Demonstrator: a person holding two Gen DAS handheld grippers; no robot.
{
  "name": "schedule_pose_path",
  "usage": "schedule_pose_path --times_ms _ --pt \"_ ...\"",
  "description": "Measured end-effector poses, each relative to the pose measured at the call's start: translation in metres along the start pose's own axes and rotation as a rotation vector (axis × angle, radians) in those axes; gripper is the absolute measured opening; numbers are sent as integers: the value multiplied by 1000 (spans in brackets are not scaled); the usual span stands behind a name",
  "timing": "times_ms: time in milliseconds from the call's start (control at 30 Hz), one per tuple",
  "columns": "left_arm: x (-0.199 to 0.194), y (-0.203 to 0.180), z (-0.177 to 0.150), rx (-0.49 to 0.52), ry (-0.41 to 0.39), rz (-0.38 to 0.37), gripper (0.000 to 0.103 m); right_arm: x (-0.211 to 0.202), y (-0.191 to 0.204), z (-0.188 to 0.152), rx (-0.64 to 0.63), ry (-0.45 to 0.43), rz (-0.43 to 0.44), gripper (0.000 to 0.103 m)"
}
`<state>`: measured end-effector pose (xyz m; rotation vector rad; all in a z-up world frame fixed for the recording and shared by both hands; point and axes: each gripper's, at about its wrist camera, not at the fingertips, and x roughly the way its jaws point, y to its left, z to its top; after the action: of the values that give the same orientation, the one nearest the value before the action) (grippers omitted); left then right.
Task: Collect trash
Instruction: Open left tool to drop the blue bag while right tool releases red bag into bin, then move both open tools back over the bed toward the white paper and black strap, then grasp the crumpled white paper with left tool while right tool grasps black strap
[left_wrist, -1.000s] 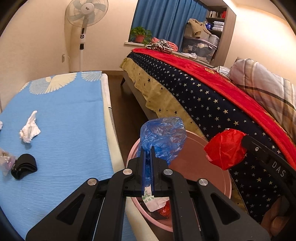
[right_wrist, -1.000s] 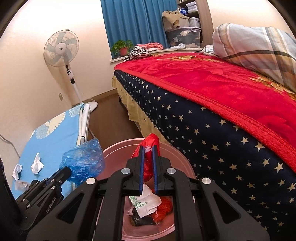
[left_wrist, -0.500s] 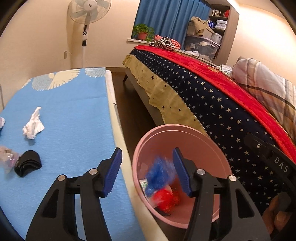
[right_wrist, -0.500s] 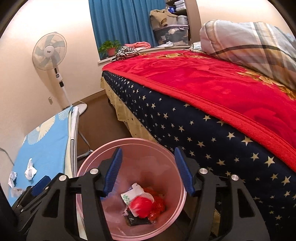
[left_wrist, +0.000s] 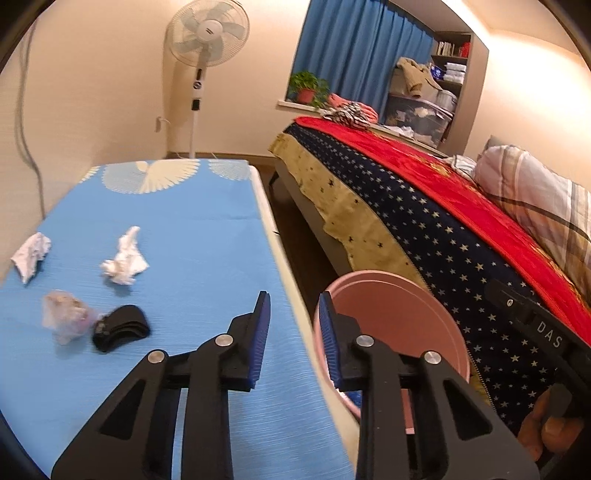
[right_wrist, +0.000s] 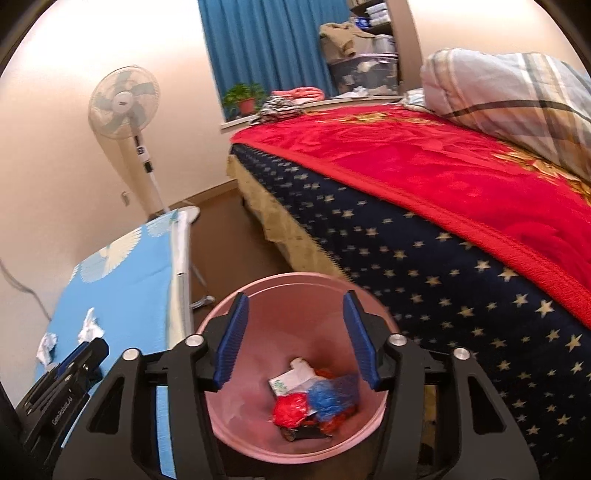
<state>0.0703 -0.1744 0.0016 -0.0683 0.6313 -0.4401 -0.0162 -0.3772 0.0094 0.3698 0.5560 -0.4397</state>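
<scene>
My right gripper (right_wrist: 295, 306) hangs over the pink bin (right_wrist: 240, 295), jaws closing with nothing between them. In the bin lie a red bag (right_wrist: 291, 410), a blue bag (right_wrist: 332, 395) and a white wrapper (right_wrist: 295, 376). My left gripper (left_wrist: 293, 295) sits over the edge of the blue mat (left_wrist: 192, 229) beside the bin (left_wrist: 391, 295), jaws closing on nothing. On the mat lie a white tissue (left_wrist: 125, 258), a second tissue (left_wrist: 31, 253), a clear wrapper (left_wrist: 64, 317) and a black item (left_wrist: 120, 326).
A bed with a red and star-patterned blanket (left_wrist: 443, 229) runs along the right, close to the bin. A strip of brown floor (left_wrist: 295, 229) separates mat and bed. A standing fan (left_wrist: 207, 29) is at the back wall. A hand (left_wrist: 546, 424) shows at the lower right.
Both grippers opened and dropped the blue and red bags into the bin. The left gripper then swung left toward the mat. Both pairs of jaws are narrower than half a second ago.
</scene>
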Motion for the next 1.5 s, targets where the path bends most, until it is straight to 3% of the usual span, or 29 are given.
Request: schedule_pose_path --times_ms 167,567,1000,1133,1400,1500 --pt "-17 24 1 -15 -36 61 27 -5 30 -5 -37 2 79 37" --pt "-39 95 4 -124 -122 256 27 9 97 -23 -80 45 268 31" --pt "-42 179 1 -270 -138 464 27 54 190 -60 -172 188 494 34" --pt "-38 191 2 -288 -133 502 27 72 213 -75 -194 266 531 46" --pt "-32 230 10 -385 -131 561 27 102 241 -91 -218 363 573 47" --pt "-24 245 13 -415 -122 586 27 107 254 -98 -280 398 565 28"
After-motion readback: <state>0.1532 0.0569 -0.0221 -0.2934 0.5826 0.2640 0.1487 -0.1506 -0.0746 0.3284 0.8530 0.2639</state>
